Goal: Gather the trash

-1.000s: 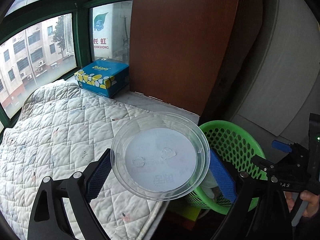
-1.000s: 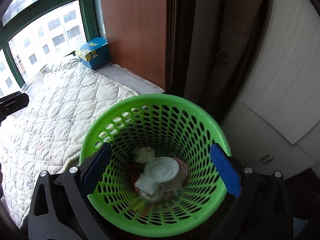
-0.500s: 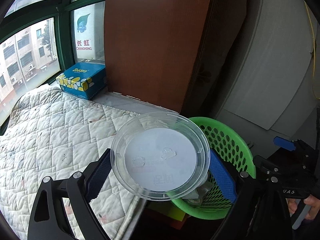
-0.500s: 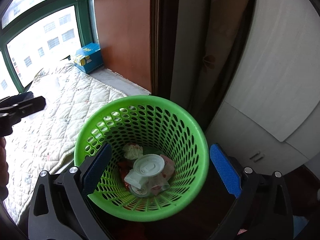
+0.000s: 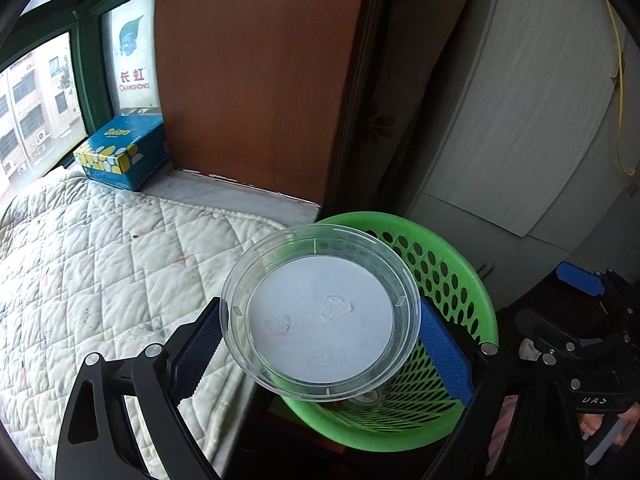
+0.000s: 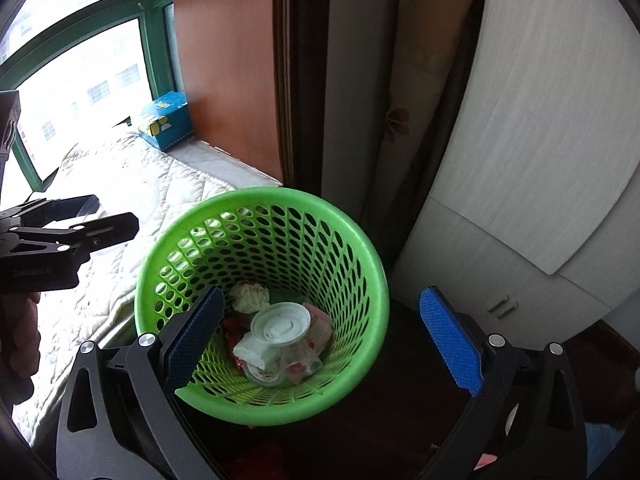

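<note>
White quilted mattress pad (image 5: 100, 280) fills left half of left wrist view; its edge runs down to lower centre, w/ grey stone sill (image 5: 240, 196) along its top. Brown wood panel (image 5: 256, 80) stands upper centre on the sill; pale grey cabinet (image 5: 520, 128) takes upper right. Green perforated plastic basket (image 6: 260, 300) sits centre of right wrist view, just beside the mattress edge, dark floor to its right and below; rim open all round, trash heaped at bottom incl. white cup lid (image 6: 280, 323). Clear round plastic lid (image 5: 320, 312), centre of left view, overlaps the basket's left rim; left gripper (image 5: 320, 344) clamped on it, blue pads at both sides of its rim. Right gripper (image 6: 324, 340) jaws wide apart, nothing between; left pad inside the rim line, right pad outside it. Blue tissue box (image 5: 124, 152) on sill, upper left.
</note>
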Motion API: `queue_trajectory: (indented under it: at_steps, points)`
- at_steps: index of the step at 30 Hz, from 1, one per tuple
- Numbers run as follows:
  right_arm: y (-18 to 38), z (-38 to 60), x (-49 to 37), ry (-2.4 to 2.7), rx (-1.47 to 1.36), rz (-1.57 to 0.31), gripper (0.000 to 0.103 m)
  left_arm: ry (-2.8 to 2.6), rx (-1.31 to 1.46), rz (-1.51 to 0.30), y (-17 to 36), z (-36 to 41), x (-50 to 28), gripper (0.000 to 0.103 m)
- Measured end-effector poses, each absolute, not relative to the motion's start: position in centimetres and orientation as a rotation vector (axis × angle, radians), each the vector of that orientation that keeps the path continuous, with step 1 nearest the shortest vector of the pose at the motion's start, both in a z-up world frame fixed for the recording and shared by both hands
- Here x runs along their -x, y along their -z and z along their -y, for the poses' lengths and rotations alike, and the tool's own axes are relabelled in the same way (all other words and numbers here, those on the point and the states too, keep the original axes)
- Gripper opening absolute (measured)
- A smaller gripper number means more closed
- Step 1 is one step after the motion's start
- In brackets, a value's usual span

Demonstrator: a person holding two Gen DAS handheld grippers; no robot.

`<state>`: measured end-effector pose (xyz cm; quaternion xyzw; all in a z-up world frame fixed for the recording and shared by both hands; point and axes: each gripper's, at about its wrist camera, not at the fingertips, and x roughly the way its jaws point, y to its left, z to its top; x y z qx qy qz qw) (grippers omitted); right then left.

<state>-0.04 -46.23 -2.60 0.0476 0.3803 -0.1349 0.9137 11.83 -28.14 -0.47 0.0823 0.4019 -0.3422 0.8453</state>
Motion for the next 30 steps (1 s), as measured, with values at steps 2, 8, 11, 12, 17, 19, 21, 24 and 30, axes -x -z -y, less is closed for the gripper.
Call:
queue_trajectory:
  at_steps: [2,8,11,12,17,19,21,24,30]
  points:
    - [2.8,46.5,0.2,0.282,-0.107,-0.787,0.097,0.734,-0.180,-0.858,0.8,28.8,-11.9,0.091]
    - [3.3,46.8,0.7,0.281,-0.131,-0.791,0.097,0.769,-0.136,-0.896,1.4,29.1,-12.2,0.094]
    - [3.5,46.6,0.8,0.276,-0.140,-0.790,0.097,0.757,-0.135,-0.892,1.3,28.7,-12.1,0.094]
    - [3.5,46.5,0.8,0.274,-0.142,-0.789,0.097,0.755,-0.129,-0.890,1.2,28.4,-12.1,0.095]
    - [3.2,45.6,0.8,0.247,-0.154,-0.774,0.097,0.715,-0.122,-0.857,0.1,26.5,-11.6,0.095]
    - [3.0,45.1,0.7,0.231,-0.162,-0.768,0.097,0.690,-0.122,-0.842,-0.2,25.5,-11.6,0.095]
    - [2.9,44.5,0.4,0.217,-0.163,-0.766,0.097,0.665,-0.120,-0.828,-0.6,24.5,-11.5,0.095]
    - [2.7,43.5,0.0,0.192,-0.162,-0.762,0.097,0.618,-0.123,-0.802,-1.2,22.9,-11.4,0.095]
    - [2.0,41.4,-1.0,0.136,-0.172,-0.744,0.097,0.522,-0.119,-0.759,-2.2,19.4,-11.0,0.096]
